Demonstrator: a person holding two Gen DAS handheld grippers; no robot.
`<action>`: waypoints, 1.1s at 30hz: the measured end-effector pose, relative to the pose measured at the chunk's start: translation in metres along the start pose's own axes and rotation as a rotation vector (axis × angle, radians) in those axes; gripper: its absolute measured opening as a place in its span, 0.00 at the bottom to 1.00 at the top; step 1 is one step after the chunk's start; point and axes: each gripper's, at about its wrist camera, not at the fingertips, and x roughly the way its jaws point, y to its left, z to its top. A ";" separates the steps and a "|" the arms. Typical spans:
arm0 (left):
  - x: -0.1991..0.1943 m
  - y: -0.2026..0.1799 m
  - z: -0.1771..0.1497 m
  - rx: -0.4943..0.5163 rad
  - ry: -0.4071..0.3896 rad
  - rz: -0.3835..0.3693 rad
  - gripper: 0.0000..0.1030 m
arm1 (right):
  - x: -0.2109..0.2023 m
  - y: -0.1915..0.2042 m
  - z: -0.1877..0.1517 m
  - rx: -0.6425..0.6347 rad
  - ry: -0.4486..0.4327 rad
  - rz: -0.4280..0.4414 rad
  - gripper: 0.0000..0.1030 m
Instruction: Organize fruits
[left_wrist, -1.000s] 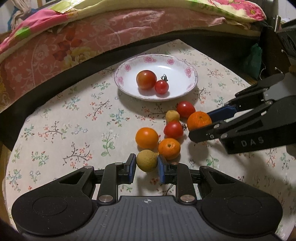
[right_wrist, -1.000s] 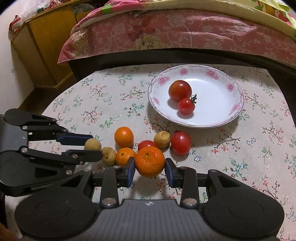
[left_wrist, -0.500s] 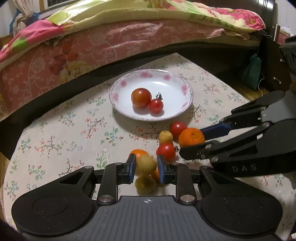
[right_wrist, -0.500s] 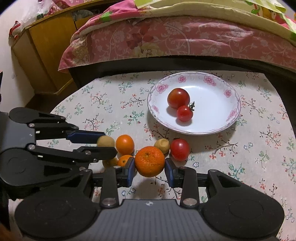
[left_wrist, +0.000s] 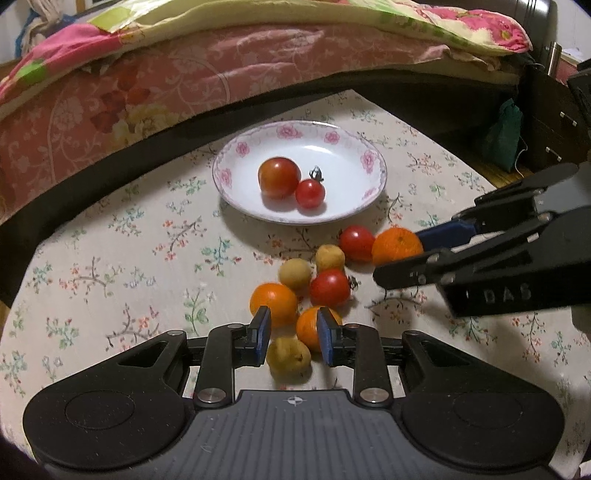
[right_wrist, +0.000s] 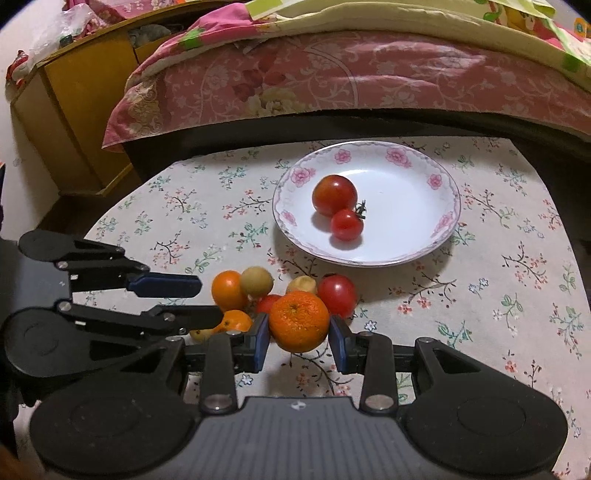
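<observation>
Orange round mandarin (right_wrist: 299, 320) sits pinched in the right gripper (right_wrist: 299, 338). Left gripper (left_wrist: 291, 334) is spread wide above a small tan round fruit (left_wrist: 288, 356). Two red tomatoes lie on the white flowered plate (left_wrist: 364, 162).

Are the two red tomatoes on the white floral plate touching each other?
Touching. The right wrist view shows the small red tomato pressed against the large red tomato on the white floral plate, no gap.
</observation>
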 end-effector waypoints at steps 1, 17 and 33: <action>0.000 0.000 -0.003 -0.001 0.007 0.000 0.35 | 0.000 -0.001 0.000 0.000 0.002 -0.002 0.32; 0.019 0.003 -0.020 0.024 0.059 0.034 0.45 | 0.001 -0.001 -0.001 -0.002 0.009 0.003 0.32; 0.010 0.004 -0.029 0.031 0.045 0.045 0.37 | 0.003 0.000 -0.001 -0.005 0.012 0.005 0.32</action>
